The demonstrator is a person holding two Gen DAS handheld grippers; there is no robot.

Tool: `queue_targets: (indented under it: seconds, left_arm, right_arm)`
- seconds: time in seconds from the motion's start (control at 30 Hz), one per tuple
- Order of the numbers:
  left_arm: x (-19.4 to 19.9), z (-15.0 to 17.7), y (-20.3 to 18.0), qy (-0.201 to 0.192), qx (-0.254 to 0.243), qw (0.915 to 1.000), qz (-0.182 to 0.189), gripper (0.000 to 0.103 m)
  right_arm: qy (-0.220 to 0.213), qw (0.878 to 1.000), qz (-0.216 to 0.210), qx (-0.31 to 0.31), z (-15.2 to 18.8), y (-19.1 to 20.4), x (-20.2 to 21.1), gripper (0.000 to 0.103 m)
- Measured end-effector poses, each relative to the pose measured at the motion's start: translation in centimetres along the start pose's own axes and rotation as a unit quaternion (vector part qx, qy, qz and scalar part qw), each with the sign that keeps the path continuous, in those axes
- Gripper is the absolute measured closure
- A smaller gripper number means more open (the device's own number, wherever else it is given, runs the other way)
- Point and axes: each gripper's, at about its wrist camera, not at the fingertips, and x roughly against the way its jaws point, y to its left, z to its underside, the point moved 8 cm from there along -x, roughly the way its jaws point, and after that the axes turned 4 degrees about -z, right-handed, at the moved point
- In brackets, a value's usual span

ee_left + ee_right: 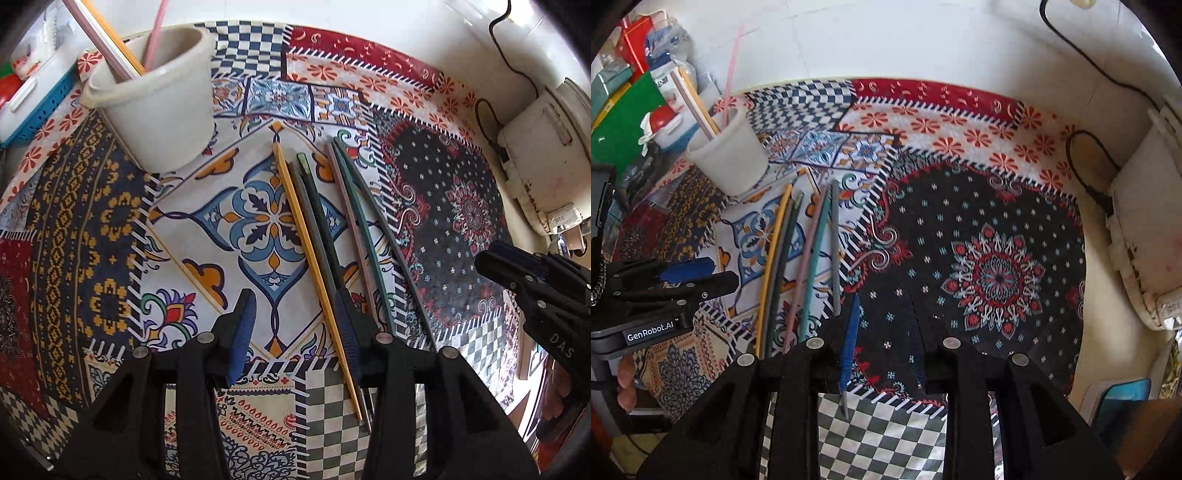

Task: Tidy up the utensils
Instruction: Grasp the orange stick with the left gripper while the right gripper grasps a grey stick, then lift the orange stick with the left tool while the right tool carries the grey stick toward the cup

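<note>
Left gripper [295, 332] has its jaws spread wide with nothing between them, hanging right over the loose chopsticks [325, 236]; its right finger covers part of the dark ones, and their near ends get lost behind it. Right gripper [886, 339] is spread wide too, chopsticks just off its left finger. Ahead and left sits the cream cup [155, 99] with a few sticks in it, tops cut off. Everything's on a busy patchwork cloth [997, 221], white wall behind.

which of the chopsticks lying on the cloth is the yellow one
The yellow chopstick is the leftmost of the row, nearest the cream cup; its neighbours are grey, green and pink.
</note>
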Motion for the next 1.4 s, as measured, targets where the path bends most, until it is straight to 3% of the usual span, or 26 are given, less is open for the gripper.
queue_targets:
  seconds: [0.23,0.37,0.63,0.77,0.83,0.9,1.17,1.4]
  left_arm:
    - [-1.6,-0.1,-0.8,0.006,-0.008,0.9999,0.002,0.064]
    - [-1.8,-0.7,-0.8,0.002,-0.010,0.9999,-0.004,0.074]
    - [-2.1,-1.7,-0.1,-0.003,-0.012,0.9998,-0.013,0.099]
    - [-2.2,-1.6,0.4,0.003,-0.015,0.9999,-0.008,0.099]
    - [-2.0,-1.4,1.0,0.007,-0.020,0.9997,-0.011,0.099]
    - [-1.8,-0.9,1.7,0.015,-0.022,0.9996,-0.006,0.099]
    - [-1.0,1.3,4.1,0.062,-0.043,0.9971,0.003,0.099]
    - [-1.4,0.2,4.1,0.085,-0.050,0.9951,0.003,0.098]
  right_arm:
    - [0.039,0.999,-0.004,-0.028,1.4,-1.8,-2.9,0.079]
    - [0.051,0.998,-0.034,-0.034,1.3,-1.1,-3.6,0.079]
    - [0.053,0.997,-0.047,0.024,0.8,2.4,-4.8,0.079]
    - [0.046,0.997,-0.028,0.055,0.4,3.4,-5.0,0.079]
    - [0.045,0.997,-0.019,0.059,0.2,3.7,-5.0,0.091]
    - [0.050,0.997,-0.020,0.058,0.4,3.4,-4.9,0.097]
    - [0.078,0.995,-0.042,0.044,1.8,0.8,-4.0,0.098]
    - [0.097,0.992,-0.047,0.061,0.9,0.8,-4.5,0.097]
